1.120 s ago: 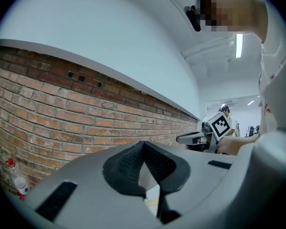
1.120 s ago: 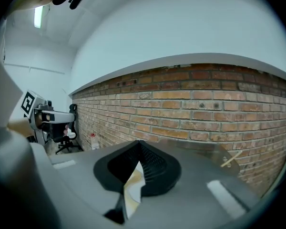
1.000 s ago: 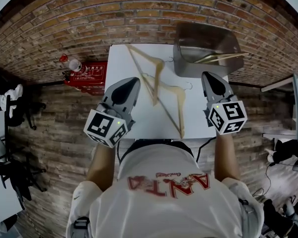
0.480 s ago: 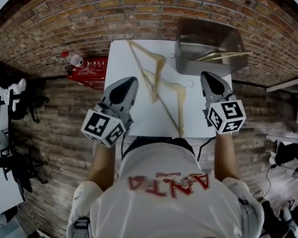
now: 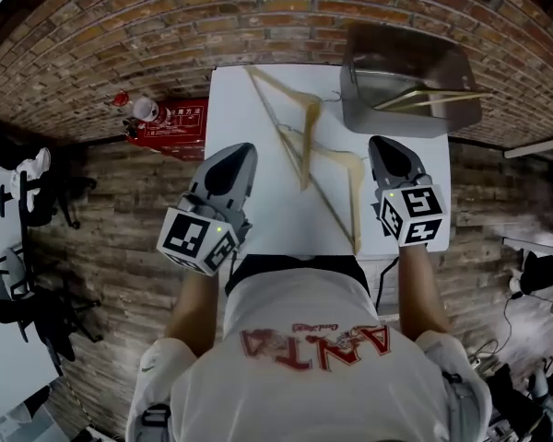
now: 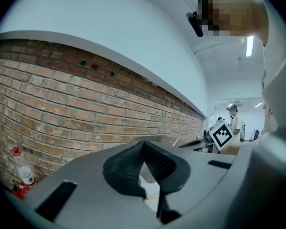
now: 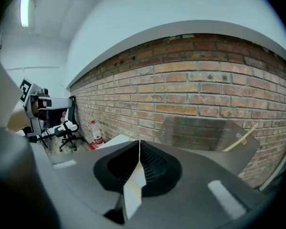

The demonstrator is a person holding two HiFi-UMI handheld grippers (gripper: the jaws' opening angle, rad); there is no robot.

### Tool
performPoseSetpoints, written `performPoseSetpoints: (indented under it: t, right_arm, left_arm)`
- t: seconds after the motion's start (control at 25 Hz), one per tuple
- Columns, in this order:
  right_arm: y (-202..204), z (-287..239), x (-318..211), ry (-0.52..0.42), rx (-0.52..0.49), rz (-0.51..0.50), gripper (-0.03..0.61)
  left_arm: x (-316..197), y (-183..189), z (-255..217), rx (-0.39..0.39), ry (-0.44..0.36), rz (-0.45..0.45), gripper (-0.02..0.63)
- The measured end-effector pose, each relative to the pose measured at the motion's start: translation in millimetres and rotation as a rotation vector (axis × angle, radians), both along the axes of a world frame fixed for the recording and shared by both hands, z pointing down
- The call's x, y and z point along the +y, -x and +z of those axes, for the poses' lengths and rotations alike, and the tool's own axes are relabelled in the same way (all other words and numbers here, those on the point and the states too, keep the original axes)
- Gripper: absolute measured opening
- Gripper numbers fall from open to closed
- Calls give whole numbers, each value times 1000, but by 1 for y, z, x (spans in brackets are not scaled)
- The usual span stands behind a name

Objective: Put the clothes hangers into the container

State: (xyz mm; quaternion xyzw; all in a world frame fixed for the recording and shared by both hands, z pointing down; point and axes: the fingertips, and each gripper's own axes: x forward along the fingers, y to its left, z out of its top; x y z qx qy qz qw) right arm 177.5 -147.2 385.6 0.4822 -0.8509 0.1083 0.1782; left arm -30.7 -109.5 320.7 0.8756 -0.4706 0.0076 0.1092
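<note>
The left gripper (image 5: 232, 155) overhangs the table (image 5: 286, 219) edge, right gripper (image 5: 387, 147) beside hangers (image 5: 305, 141)

Tongs (image 6: 143, 146), seemingly closed, before brick wall (image 6: 62, 104)

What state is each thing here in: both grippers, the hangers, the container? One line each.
Left gripper: fingers shut, empty.
Right gripper: fingers shut, empty.
Far hanger: lying flat on the table, not held.
Near hanger: lying flat on the table, crossing the far hanger.
Third hanger: in the container, one end poking over its rim.
Container: open-topped, at the table's far right corner.
</note>
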Motion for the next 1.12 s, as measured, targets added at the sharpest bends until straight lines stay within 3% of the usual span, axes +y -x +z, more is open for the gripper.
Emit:
performPoseSetpoints:
  t: [0.2, 0.36, 0.48, 0.8, 1.12]
  right_arm:
    - [46, 36, -22, 89, 58, 103, 6]
    - [63, 70, -47, 174, 130, 188, 50]
    - [73, 99, -62, 231, 165, 234, 106]
    - [92, 182, -102, 369, 187, 357, 121]
    - [93, 244, -141, 490, 196, 417, 215]
  left_arm:
    - [-23, 47, 21, -44, -5, 107, 9]
    - [-41, 77, 46, 3, 49, 160, 9]
    - [-57, 93, 61, 46, 78, 166, 9]
    - [-80, 119, 96, 77, 138, 165, 9]
    - [-89, 150, 121, 96, 194, 141, 9]
